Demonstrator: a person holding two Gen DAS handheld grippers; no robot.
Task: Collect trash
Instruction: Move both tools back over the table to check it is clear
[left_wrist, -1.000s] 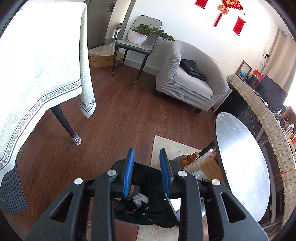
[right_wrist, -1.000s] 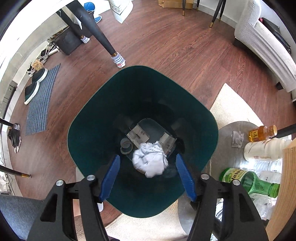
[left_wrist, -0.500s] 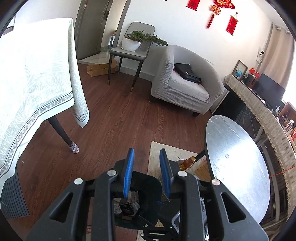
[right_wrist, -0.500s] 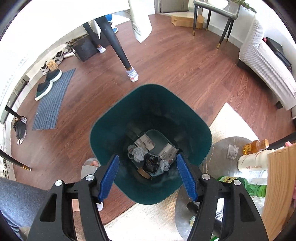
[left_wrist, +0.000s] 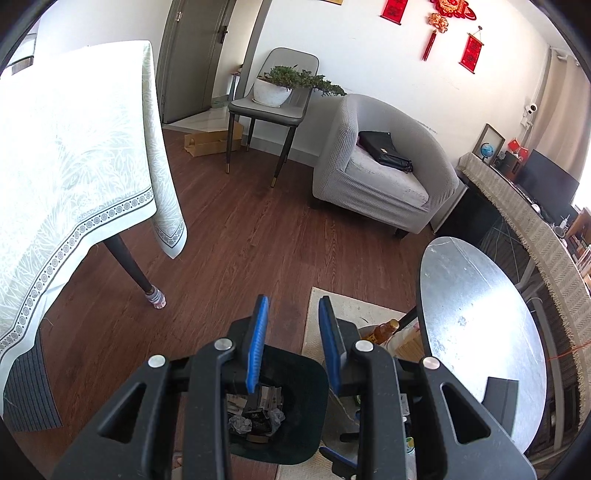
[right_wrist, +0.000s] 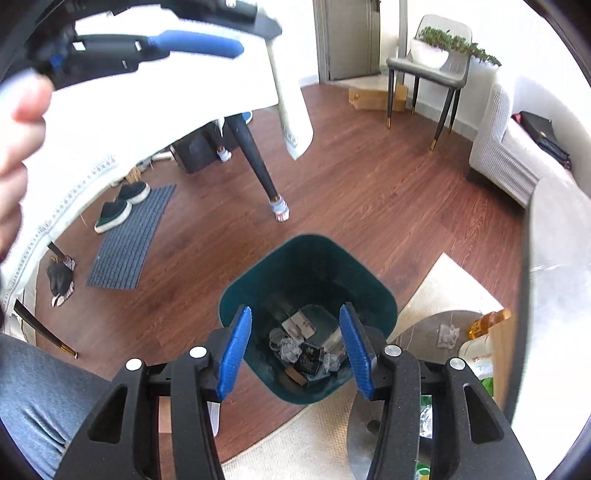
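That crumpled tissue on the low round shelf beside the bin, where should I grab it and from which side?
Pinch the crumpled tissue across its bunched middle, coming straight down from above. It lies loose on the low grey shelf with bottles close on its right, so a side approach looks cramped. The right gripper is open.

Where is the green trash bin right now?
In the right wrist view, the dark green plastic trash bin stands on the brown wooden floor, bottom centre, just beyond the open right gripper, beside the cream rug.

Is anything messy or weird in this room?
A crumpled tissue lies on the low shelf beside the green bin, not in it. A potted plant stands on a chair seat.
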